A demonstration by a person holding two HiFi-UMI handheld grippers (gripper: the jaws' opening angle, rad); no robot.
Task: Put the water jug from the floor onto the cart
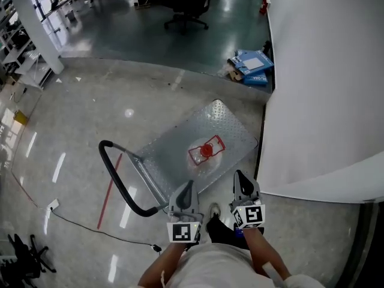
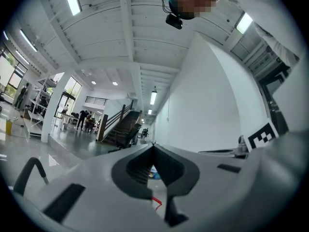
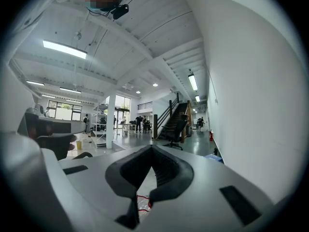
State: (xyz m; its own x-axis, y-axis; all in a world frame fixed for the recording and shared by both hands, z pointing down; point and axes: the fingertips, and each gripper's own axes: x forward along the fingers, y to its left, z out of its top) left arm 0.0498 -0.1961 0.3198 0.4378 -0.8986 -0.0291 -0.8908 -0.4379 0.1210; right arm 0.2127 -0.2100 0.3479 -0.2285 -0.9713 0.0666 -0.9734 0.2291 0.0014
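The grey floor (image 1: 108, 107) is wide and shiny, and one white wall (image 1: 324, 71) stands along the person's 3 o'clock side. There is one flat cart (image 1: 174, 143) with a metal deck. It lies on the floor at the person's 12 o'clock, just in front of the feet. Its one black handle (image 1: 117, 182) curves up at about 10 o'clock.

One black office chair (image 1: 187, 8) stands far away at 12 o'clock. A small pile of blue boxes (image 1: 252, 63), at least two, lies by the wall at 1 o'clock.

The one water jug (image 1: 206, 151), clear with a red cap, stands upright on the cart deck, near the middle of it.

There are two grippers, both held level over the near edge of the cart and well apart from the jug. The left gripper (image 1: 189, 186) is clenched with nothing inside. The right gripper (image 1: 240, 179) is also clenched tip to tip and empty.

One red line (image 1: 110, 191) and one thin black cable (image 1: 90, 228) lie on the floor at 9 o'clock.
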